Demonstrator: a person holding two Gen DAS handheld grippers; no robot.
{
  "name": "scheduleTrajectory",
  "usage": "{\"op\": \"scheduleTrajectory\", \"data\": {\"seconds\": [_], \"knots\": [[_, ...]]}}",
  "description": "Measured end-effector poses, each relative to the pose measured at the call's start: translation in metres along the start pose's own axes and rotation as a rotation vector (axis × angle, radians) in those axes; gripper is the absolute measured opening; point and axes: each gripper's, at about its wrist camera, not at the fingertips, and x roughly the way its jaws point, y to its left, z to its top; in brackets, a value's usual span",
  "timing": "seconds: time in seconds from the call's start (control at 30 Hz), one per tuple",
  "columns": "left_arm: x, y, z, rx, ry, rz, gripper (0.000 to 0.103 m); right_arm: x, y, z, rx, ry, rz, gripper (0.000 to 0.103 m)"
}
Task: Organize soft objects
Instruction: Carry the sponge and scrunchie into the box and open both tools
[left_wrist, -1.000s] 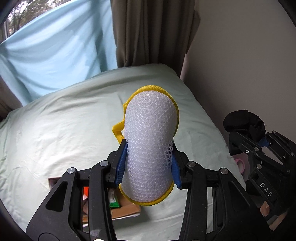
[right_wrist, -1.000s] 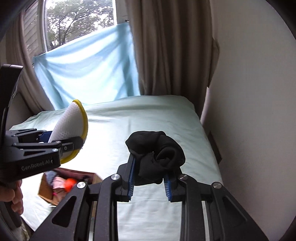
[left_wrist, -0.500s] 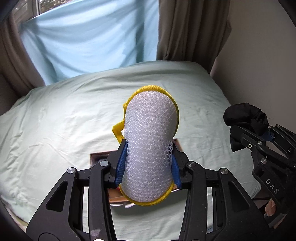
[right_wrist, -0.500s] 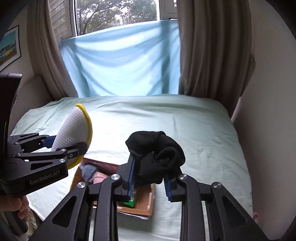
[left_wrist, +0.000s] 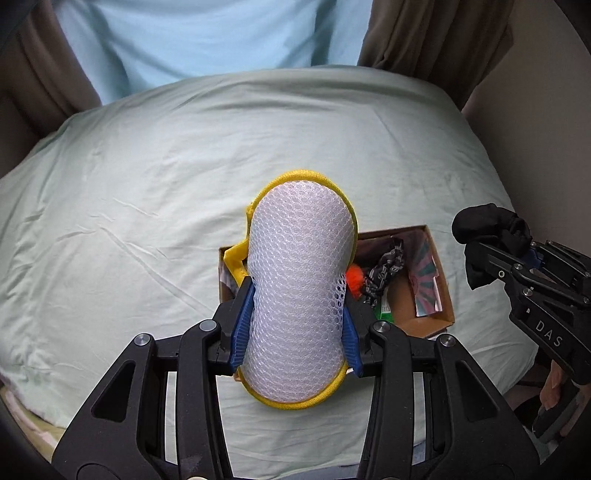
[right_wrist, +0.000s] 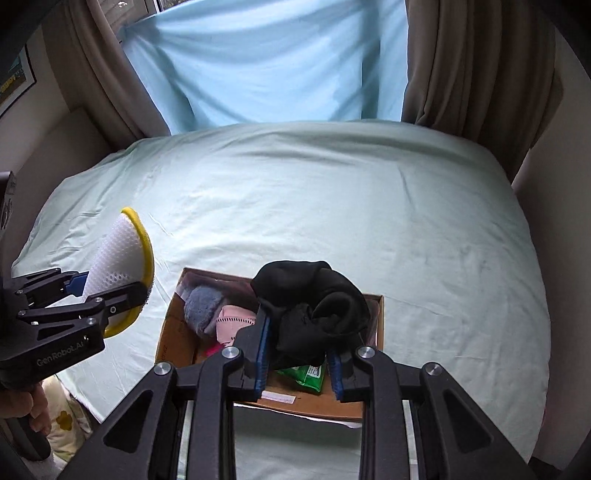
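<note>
I've got the left gripper (left_wrist: 295, 325) clamped on the mesh sponge (left_wrist: 299, 288) and the right gripper (right_wrist: 297, 354) clamped on the black sock (right_wrist: 314, 306), both above the cardboard box (right_wrist: 173, 332) on the bed (right_wrist: 332, 203). Box already holds several soft bits. Left to do: drop both in.

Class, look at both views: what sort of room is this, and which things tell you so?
Most likely a bedroom: a bed under a pale green sheet, brown curtains at a window behind it, and a framed picture on the wall.
</note>
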Motion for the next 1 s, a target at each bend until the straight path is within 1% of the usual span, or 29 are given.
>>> {"op": "scheduleTrajectory", "data": {"seconds": [0.13,0.23,0.43,0.53,0.67,0.73,0.8,0.83,0.87,0.9,0.93,0.97,1.0], "knots": [[0.030,-0.001,-0.002,0.000,0.070,-0.013,0.038,0.033,-0.008,0.001,0.034,0.090,0.017,0.024],[0.056,-0.005,0.002,0.003,0.124,-0.036,0.038,0.056,-0.014,0.005,0.066,0.147,0.029,0.024],[0.105,-0.027,0.009,0.052,0.217,-0.044,0.038,0.096,-0.023,0.005,0.139,0.257,0.081,0.024],[0.121,-0.029,0.007,0.051,0.253,-0.045,0.038,0.118,-0.029,0.005,0.173,0.312,0.101,0.024],[0.139,-0.031,0.001,0.062,0.302,-0.045,0.038,0.135,-0.034,0.004,0.213,0.363,0.109,0.024],[0.147,-0.034,-0.003,0.092,0.328,-0.039,0.038,0.141,-0.037,0.005,0.226,0.378,0.108,0.024],[0.150,-0.039,-0.007,0.127,0.338,-0.032,0.039,0.147,-0.039,0.005,0.236,0.393,0.108,0.024],[0.151,-0.041,-0.007,0.138,0.340,-0.036,0.041,0.148,-0.039,0.006,0.240,0.397,0.109,0.024],[0.151,-0.044,-0.008,0.145,0.343,-0.051,0.055,0.150,-0.040,0.007,0.246,0.405,0.114,0.024],[0.149,-0.046,-0.009,0.151,0.348,-0.064,0.083,0.154,-0.041,0.007,0.255,0.419,0.123,0.027],[0.148,-0.048,-0.010,0.158,0.350,-0.069,0.096,0.156,-0.042,0.007,0.264,0.427,0.130,0.042],[0.145,-0.052,-0.010,0.165,0.350,-0.049,0.102,0.157,-0.043,0.007,0.275,0.433,0.137,0.056],[0.144,-0.052,-0.010,0.173,0.344,-0.012,0.102,0.157,-0.045,0.007,0.287,0.434,0.141,0.083]]}}
